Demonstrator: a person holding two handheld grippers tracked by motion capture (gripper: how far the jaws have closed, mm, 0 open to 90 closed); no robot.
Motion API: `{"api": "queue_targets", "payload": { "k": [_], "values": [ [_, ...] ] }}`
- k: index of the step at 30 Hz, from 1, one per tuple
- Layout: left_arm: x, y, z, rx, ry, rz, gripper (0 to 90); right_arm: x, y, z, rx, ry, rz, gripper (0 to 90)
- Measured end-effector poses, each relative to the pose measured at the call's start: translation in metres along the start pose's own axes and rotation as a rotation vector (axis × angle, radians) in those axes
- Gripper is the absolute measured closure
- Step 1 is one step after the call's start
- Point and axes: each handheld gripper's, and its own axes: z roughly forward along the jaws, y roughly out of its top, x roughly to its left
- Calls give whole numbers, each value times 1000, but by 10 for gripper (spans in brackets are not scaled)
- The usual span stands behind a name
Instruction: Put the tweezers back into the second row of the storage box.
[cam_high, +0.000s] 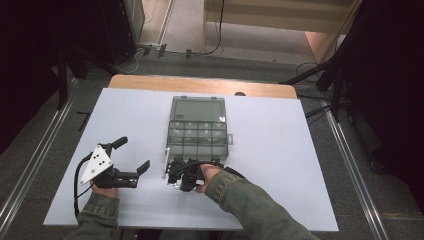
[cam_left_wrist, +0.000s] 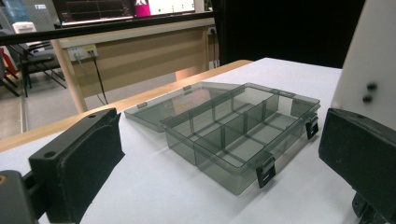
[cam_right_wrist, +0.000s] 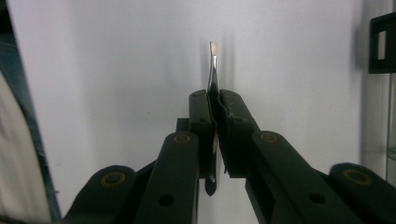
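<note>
A smoky clear compartment box lies open at the table's middle, its lid folded flat behind it. The box looks empty in the left gripper view. My right gripper rests at the box's front left corner, shut on a thin flat metal tool. The tool's bright tip sticks out beyond the pads over the white table. In the high view the tool shows as a pale strip. My left gripper sits left of the box, open and with nothing between its jaws.
The white tabletop has a wooden strip along its far edge. Dark stands and cables flank the table on both sides. A wooden bench and a chair stand beyond the far edge. One black latch of the box shows at the right.
</note>
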Motion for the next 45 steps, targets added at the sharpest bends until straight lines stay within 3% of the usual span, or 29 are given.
{"api": "queue_targets", "payload": {
  "k": [5,10,15,23,25,32,38,45],
  "values": [
    [-1,0,0,-1,-2,2,0,-3,-5,-11,-48,24,10,867],
    [-1,0,0,1,-2,2,0,-5,-10,-20,-74,21,35,866],
    [0,0,0,-2,0,-1,0,-8,-13,-23,-91,18,31,866],
    [-1,0,0,1,-3,3,0,-14,-20,-36,-170,15,54,865],
    [-1,0,0,1,0,2,0,-16,-24,-41,-185,10,79,865],
    [-1,0,0,1,-2,5,0,-23,-32,-49,-231,0,99,865],
    [-1,0,0,2,-2,4,0,-37,-42,-61,-323,-5,146,864],
    [-1,0,0,3,-2,2,0,-44,-51,-67,-359,-14,184,863]
  ]
}}
